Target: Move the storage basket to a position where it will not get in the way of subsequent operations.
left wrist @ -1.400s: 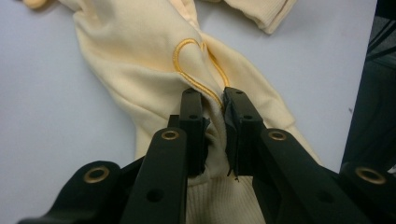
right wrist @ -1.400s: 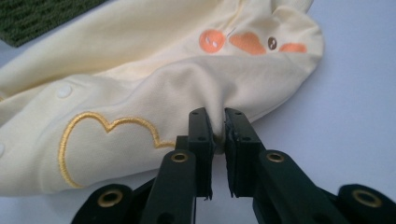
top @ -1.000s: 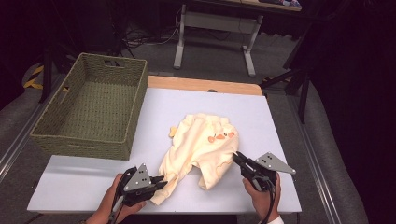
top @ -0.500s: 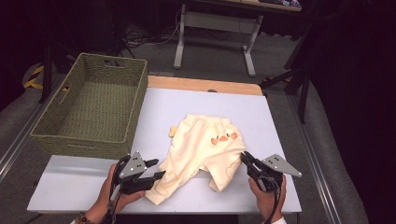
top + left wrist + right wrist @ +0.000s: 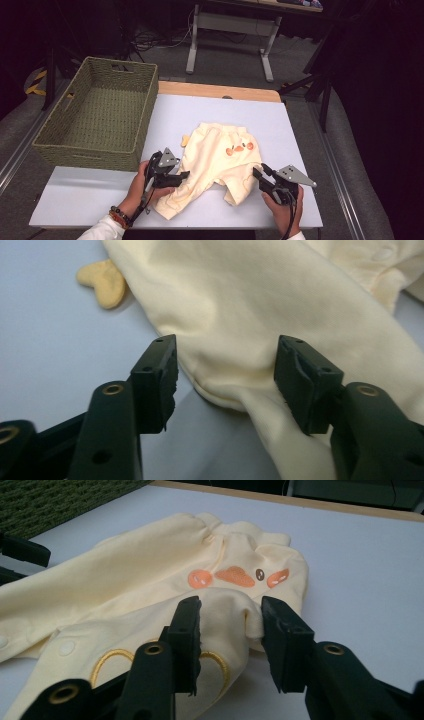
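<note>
A pale yellow baby garment (image 5: 215, 157) with an orange duck face lies spread on the white table top (image 5: 225, 105). My left gripper (image 5: 183, 176) sits at its left leg. In the left gripper view the jaws (image 5: 225, 375) stand apart over a fold of the cloth (image 5: 260, 300); they have just been opening and do not press on it. My right gripper (image 5: 257, 173) is at the garment's right leg end. Its jaws (image 5: 230, 630) have also just been opening, with a loose hump of cloth (image 5: 150, 565) between them.
A green woven basket (image 5: 85, 150) stands at the table's left, also seen as (image 5: 50, 500). A small tan heart-shaped piece (image 5: 185, 141) lies beside the garment's left edge (image 5: 102, 282). The table's front edge is close below both hands.
The bunched garment has been drawn out flatter, its left leg stretched toward the front. Both grippers have let go of the cloth, and the left one has shifted inward along the leg.
</note>
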Action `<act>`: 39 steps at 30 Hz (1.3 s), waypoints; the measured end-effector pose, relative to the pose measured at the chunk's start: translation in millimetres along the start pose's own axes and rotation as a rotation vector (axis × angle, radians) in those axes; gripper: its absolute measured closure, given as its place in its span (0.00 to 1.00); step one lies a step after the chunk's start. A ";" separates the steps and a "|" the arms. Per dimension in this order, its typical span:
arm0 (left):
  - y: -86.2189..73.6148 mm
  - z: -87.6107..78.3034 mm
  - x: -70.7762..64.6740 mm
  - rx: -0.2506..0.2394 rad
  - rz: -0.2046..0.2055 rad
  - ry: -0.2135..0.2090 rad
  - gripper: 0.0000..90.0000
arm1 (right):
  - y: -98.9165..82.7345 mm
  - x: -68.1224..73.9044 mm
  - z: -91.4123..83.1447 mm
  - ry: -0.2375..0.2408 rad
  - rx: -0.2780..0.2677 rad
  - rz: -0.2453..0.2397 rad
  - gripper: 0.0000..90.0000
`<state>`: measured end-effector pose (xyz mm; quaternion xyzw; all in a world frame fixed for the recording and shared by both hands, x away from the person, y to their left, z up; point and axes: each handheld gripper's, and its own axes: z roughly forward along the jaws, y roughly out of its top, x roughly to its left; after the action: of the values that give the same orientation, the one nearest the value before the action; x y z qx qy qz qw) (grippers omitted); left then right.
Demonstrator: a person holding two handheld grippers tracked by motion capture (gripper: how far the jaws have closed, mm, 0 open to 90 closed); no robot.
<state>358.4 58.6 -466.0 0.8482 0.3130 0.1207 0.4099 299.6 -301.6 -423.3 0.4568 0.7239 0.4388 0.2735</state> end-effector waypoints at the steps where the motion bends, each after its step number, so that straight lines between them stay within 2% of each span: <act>1: 2.1 1.7 1.0 0.008 0.009 0.004 0.50 | 0.0 0.0 0.0 0.000 0.000 0.000 0.66; 2: 5.5 2.6 2.5 0.004 0.012 0.006 0.52 | -1.1 -1.3 1.5 -0.004 0.010 0.007 0.64; 3: 7.8 2.7 3.1 -0.002 0.004 0.007 0.52 | -1.1 -1.3 1.5 -0.004 0.010 0.007 0.64; 6: 20.1 4.3 6.2 -0.020 0.015 0.023 0.52 | -1.7 -2.0 3.1 -0.002 0.019 0.014 0.63; 7: 29.4 9.9 9.4 -0.018 0.018 0.037 0.52 | -1.8 -2.1 3.7 -0.002 0.020 0.012 0.62; 8: 29.4 9.9 9.4 -0.018 0.018 0.037 0.51 | -2.0 -2.3 4.1 0.001 0.022 0.007 0.62; 9: 37.0 17.5 14.1 -0.013 0.011 0.050 0.50 | -2.0 -2.2 4.3 0.002 0.023 0.006 0.61; 10: 37.0 17.5 14.1 -0.013 0.011 0.050 0.50 | -2.0 -2.1 4.3 0.003 0.023 0.006 0.61; 12: 44.7 33.1 23.9 -0.007 -0.028 0.058 0.46 | -2.3 -2.3 4.5 0.004 0.023 0.006 0.60; 14: 46.5 37.8 27.1 -0.003 -0.035 0.060 0.45 | -2.8 -2.4 5.3 0.008 0.024 0.011 0.59; 15: 50.2 47.2 32.5 0.005 -0.053 0.059 0.42 | -2.9 -2.5 5.7 0.007 0.027 0.007 0.59; 16: 50.2 47.2 32.5 0.005 -0.053 0.059 0.39 | -2.8 -2.6 6.4 0.011 0.028 0.002 0.58; 17: 55.4 55.1 38.1 0.014 -0.063 0.075 0.37 | -2.5 -1.9 7.3 0.014 0.029 0.001 0.58; 19: 57.5 57.8 40.4 0.020 -0.071 0.078 0.35 | -1.6 -1.3 8.0 0.012 0.032 -0.019 0.57; 21: 63.9 64.5 48.5 0.024 -0.097 0.078 0.34 | -1.3 -0.6 8.1 0.011 0.031 -0.024 0.56; 23: 70.3 74.7 56.0 0.058 -0.103 0.088 0.33 | -1.8 -0.9 8.7 0.017 0.035 -0.032 0.56; 25: 70.8 77.6 57.2 0.062 -0.115 0.081 0.34 | -2.4 -2.5 9.2 0.023 0.034 -0.027 0.56; 26: 71.0 85.1 58.8 0.096 -0.106 0.095 0.35 | -2.7 -3.1 9.3 0.025 0.035 -0.024 0.56; 30: 71.3 86.0 60.6 0.089 -0.097 0.071 0.48 | -3.3 -3.9 10.3 0.028 0.038 -0.022 0.58; 32: 72.3 83.5 58.3 0.095 -0.061 0.031 0.67 | -3.0 -3.5 10.2 0.025 0.038 -0.028 0.58; 33: 72.2 82.9 56.6 0.098 -0.033 0.026 0.83 | -2.9 -3.4 10.4 0.025 0.038 -0.028 0.58; 34: 72.2 82.7 54.9 0.099 -0.020 0.037 0.90 | -2.7 -3.4 10.2 0.026 0.039 -0.028 0.57; 37: 71.4 82.5 54.5 0.091 -0.039 0.044 0.93 | -2.3 -3.2 9.4 0.028 0.036 -0.032 0.55; 38: 71.4 80.9 53.9 0.096 -0.034 0.092 0.93 | -2.3 -3.2 9.5 0.027 0.036 -0.031 0.55; 39: 71.4 80.9 53.9 0.096 -0.034 0.092 0.93 | -2.3 -3.2 9.5 0.027 0.036 -0.031 0.55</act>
<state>468.3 9.0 -465.1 0.8551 0.3511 0.1373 0.3559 307.7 -301.4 -429.9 0.4444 0.7422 0.4277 0.2622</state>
